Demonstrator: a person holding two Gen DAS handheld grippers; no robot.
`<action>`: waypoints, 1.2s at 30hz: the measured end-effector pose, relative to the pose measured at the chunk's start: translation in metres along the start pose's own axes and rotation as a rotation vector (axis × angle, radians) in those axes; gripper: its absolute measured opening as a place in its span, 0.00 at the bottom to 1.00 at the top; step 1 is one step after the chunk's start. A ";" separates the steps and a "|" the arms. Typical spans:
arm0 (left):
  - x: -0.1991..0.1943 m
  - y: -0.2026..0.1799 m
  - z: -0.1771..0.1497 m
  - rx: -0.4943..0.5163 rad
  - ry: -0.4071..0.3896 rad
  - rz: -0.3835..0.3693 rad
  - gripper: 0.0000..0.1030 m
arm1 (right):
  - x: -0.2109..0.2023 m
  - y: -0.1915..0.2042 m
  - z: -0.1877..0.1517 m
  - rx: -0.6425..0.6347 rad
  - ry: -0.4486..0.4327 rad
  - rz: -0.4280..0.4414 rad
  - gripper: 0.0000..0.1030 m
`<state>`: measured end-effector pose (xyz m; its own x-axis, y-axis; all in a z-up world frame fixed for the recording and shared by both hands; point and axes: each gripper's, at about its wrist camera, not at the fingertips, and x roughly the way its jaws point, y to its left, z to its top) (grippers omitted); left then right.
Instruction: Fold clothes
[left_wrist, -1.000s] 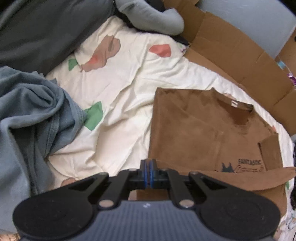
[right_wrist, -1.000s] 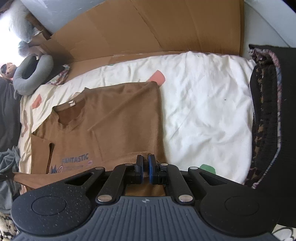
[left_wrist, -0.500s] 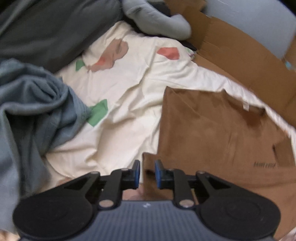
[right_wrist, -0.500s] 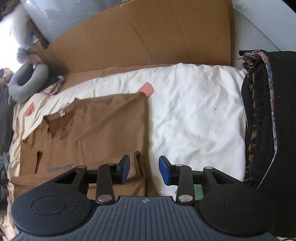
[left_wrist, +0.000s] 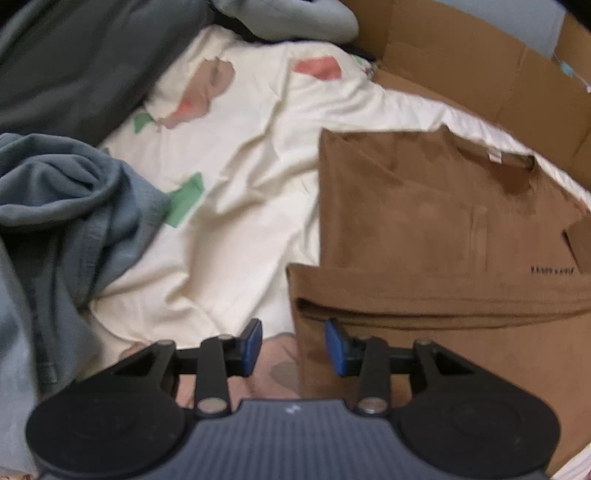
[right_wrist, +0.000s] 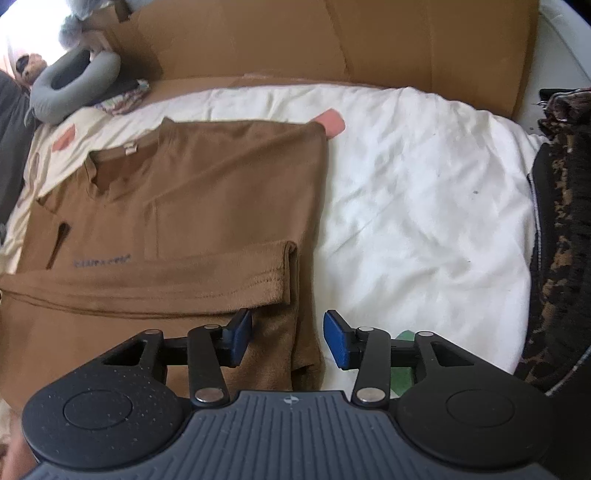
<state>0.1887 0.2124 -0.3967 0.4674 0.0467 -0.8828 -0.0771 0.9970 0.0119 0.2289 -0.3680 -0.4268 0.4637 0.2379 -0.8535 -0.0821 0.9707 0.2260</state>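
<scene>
Brown T-shirt (right_wrist: 192, 206) lies on the white sheet (right_wrist: 424, 206), its hem folded up over the print. Both the left gripper (left_wrist: 293, 345) and right gripper (right_wrist: 288, 338) have just been opening, jaws released, apparently straddling its 2 bottom corners. Only the left view shows the grey-blue garment (left_wrist: 66, 206); only the right, the dark patterned pile (right_wrist: 561, 236).

T-shirt (right_wrist: 192, 206) flat on bed sheet (right_wrist: 406, 206), bottom hem folded up over its lower half. Cardboard (right_wrist: 332, 37) behind at 12 o'clock. Neck pillow (right_wrist: 74, 85) at 10. Crumpled garment (left_wrist: 66, 206) at 9 in left view; dark clothes stack (right_wrist: 561, 240) at 3.
</scene>
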 end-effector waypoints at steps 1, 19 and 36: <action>0.003 -0.003 -0.001 0.015 0.008 0.004 0.38 | 0.002 0.001 -0.001 -0.009 0.003 -0.005 0.49; 0.025 -0.013 0.016 0.021 -0.015 0.008 0.38 | 0.022 0.014 0.017 -0.087 -0.001 -0.075 0.49; 0.042 -0.015 0.055 0.008 -0.058 0.003 0.38 | 0.045 0.019 0.054 -0.097 -0.022 -0.104 0.49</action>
<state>0.2575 0.2032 -0.4082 0.5171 0.0527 -0.8543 -0.0712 0.9973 0.0184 0.2957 -0.3406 -0.4362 0.4929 0.1362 -0.8594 -0.1172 0.9891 0.0896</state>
